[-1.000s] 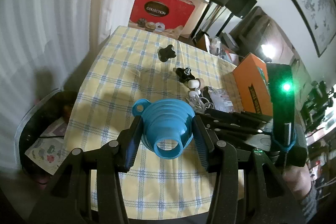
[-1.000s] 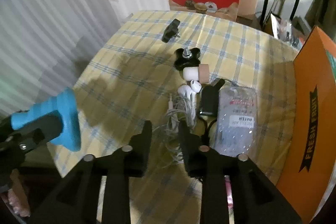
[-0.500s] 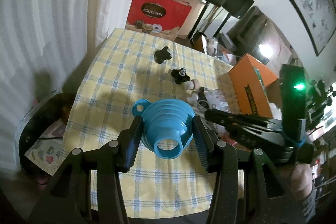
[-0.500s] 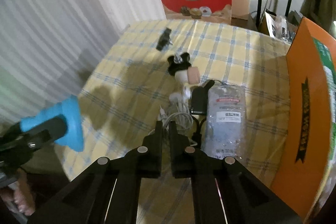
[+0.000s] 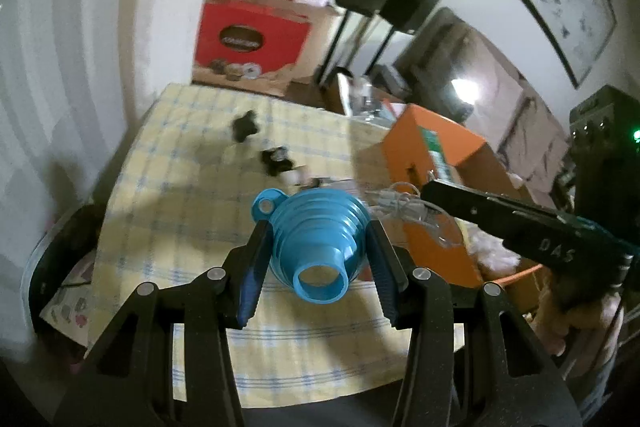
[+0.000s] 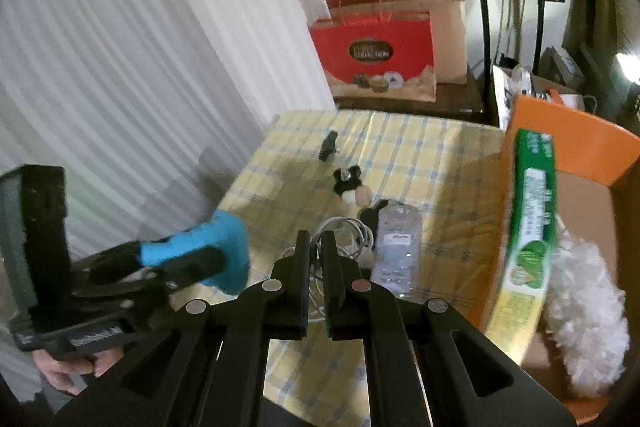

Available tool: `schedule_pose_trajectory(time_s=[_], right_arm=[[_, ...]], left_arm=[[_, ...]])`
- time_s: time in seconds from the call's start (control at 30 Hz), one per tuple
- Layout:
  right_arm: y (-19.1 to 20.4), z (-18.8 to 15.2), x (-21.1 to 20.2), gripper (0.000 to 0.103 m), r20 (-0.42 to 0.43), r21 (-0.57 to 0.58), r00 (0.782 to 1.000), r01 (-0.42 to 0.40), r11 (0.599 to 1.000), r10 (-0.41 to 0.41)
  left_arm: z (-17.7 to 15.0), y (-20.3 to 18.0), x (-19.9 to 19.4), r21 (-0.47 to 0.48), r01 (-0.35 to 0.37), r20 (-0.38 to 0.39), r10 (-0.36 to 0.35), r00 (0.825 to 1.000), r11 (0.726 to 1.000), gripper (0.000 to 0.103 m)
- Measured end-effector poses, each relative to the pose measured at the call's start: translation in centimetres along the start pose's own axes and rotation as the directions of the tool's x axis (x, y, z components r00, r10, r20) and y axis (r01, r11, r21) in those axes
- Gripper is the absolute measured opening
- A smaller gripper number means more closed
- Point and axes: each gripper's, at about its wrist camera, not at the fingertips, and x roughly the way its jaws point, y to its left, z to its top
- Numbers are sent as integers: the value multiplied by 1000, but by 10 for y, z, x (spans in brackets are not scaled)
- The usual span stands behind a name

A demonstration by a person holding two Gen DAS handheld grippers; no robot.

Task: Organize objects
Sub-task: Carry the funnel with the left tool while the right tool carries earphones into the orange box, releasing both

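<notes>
The left gripper (image 5: 316, 259) is up off the table with its fingers pinching a blue funnel (image 5: 318, 247) by the ribbed sides, the narrow spout pointing back at the camera and the little hanging loop sticking out at about ten o'clock. From the other side, the same funnel (image 6: 218, 251) shows at nine o'clock, hanging over the near left corner of the checked tablecloth (image 6: 420, 155).

The right gripper (image 6: 316, 251) has its fingers drawn nearly together on a tangle of white cable (image 6: 344, 239); the cable loops out just past the tips, and in the left wrist view the cable (image 5: 404, 205) dangles in the air from that gripper's tip, in front of the orange box (image 5: 436, 163). I cannot tell how firm the pinch is.

Just past the cable, at one o'clock from the right fingers, a flattened clear water bottle (image 6: 396, 243) lies on the cloth, with a small black gadget (image 6: 370, 217) touching its left edge. Farther on sits a cork stopper (image 6: 362, 195), touching a black star knob (image 6: 348, 179), and beyond that, well apart at twelve o'clock, a second black knob (image 6: 329, 146).

At three o'clock the orange box (image 6: 576, 143) stands open, a green-printed carton (image 6: 528, 227) leaning against its near wall and something white and fluffy (image 6: 584, 311) inside.

Behind the table, a red gift bag (image 6: 374, 53) stands against the wall.
</notes>
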Motion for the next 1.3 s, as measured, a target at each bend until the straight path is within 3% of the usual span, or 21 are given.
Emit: schedule_pose_trajectory(time_s=[0.47, 0.8, 1.03, 1.3], right_arm=[[-45, -11, -101, 4, 115, 66, 991, 60, 996, -67], [-105, -43, -132, 4, 115, 186, 981, 133, 973, -156], [-133, -61, -140, 4, 110, 255, 979, 141, 957, -173], [-154, -71, -134, 4, 86, 297, 979, 150, 943, -182]], left_arm=[[8, -103, 7, 139, 155, -40, -151, 988, 978, 45], [-4, -176, 48, 234, 234, -137, -206, 969, 944, 45], [-19, -211, 82, 264, 249, -212, -195, 958, 932, 45], [-28, -227, 105, 300, 222, -251, -148, 957, 928, 45]])
